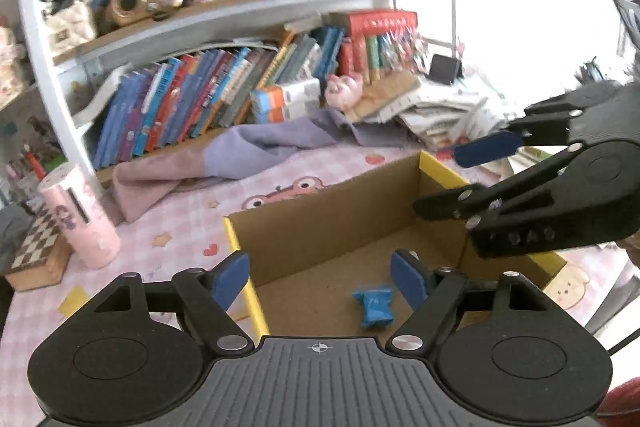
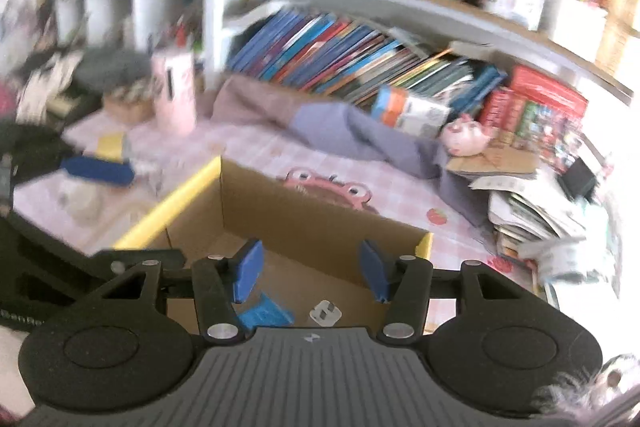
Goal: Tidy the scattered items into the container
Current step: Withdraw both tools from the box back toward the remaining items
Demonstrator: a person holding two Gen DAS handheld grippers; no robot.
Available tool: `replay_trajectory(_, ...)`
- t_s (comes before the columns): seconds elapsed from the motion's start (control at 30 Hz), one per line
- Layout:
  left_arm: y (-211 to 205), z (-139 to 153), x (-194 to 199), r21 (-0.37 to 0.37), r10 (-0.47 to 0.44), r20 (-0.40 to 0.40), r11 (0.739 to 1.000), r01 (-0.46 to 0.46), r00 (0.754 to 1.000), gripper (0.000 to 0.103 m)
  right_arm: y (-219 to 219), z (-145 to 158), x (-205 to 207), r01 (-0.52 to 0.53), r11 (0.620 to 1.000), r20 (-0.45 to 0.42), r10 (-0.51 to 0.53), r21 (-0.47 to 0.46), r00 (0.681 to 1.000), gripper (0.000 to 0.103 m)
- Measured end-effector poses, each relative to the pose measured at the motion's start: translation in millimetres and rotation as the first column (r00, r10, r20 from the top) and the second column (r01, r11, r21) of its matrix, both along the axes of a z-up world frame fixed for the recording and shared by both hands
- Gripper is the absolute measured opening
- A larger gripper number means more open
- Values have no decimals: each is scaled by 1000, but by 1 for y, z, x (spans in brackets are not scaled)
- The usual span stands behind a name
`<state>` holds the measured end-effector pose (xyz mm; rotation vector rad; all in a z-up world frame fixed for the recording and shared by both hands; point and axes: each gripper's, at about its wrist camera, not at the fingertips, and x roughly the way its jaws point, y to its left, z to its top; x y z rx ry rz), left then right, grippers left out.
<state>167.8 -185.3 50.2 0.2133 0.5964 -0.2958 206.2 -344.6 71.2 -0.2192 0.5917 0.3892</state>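
Both the left gripper point(image 1: 320, 279) and right gripper point(image 2: 312, 275) hang over the cardboard box point(image 1: 320, 223), fingers apart and empty, the blue packet point(image 1: 374, 305) at five o'clock inside it.

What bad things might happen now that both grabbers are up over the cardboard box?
1. The left gripper and right gripper sit close together above the cardboard box; they might bump each other.
2. The box looks light, so a finger catching its yellow edge could drag or tip it, spilling the blue packet and the small white item inside.
3. The pink cylinder stands upright near the box; a wide swing could topple it.
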Motion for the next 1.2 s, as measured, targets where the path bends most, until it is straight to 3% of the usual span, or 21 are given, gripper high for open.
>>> replay_trajectory(0.2,19,8,-27,-28,29,61,999,-27,998,85,1,11,-34,106,992,55,-109,62,992,55)
replay_trajectory(0.6,62,2,-75,-99,40,55,995,-34,998,85,18,5,-113,281,955,168,-294,98,941,59)
replay_trajectory(1.2,106,-19,-136,-89,-16,31,996,19,999,85,69,-26,-188,383,920,103,-390,85,915,60)
